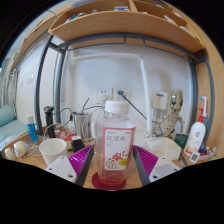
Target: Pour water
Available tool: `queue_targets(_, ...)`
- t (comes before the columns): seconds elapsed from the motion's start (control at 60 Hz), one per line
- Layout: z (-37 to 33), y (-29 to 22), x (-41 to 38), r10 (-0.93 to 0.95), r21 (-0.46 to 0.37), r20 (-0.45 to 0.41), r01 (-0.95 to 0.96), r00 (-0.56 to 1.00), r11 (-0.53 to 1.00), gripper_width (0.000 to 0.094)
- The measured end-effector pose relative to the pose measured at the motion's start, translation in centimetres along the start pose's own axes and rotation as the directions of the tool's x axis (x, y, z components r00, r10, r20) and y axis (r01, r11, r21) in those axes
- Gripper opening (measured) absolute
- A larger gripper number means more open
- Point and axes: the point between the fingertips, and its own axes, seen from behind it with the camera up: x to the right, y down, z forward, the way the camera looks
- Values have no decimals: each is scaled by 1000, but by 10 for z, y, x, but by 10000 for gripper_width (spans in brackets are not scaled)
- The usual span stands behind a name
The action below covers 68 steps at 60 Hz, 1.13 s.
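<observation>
I see the gripper at the near edge of the scene, with its two fingers reaching forward and their magenta pads facing inward. A clear plastic bottle stands upright between them. It has a white cap and a pink label, and pink liquid fills its lower part. Both pads lie against the bottle's sides, so I read the tongs as clamped on the bottle.

The bottle is over a wooden desk. To the left of it, a white cup stands near the left finger. Farther left, a blue bottle stands upright. To the right, a white bottle with a red cap stands near the desk's right end. At the far side I see a white wall with a socket and trailing cables. A wooden shelf on a metal frame runs above the desk.
</observation>
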Motion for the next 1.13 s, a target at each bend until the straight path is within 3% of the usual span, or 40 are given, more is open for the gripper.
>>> queue_targets(0.05, -8, -2, 0, -4, -3, 0, 4, 1000, 1000, 879)
queue_targets(0.483, -175, -11, 3, 93, 2, 33, -93, 995, 996, 853)
queue_targets(0.7, -233, -2, 37, 86, -8, -64, -86, 994, 996, 852)
queue_targets(1.133, -267, 26, 104, 124, -36, -156, -131, 980, 991, 851)
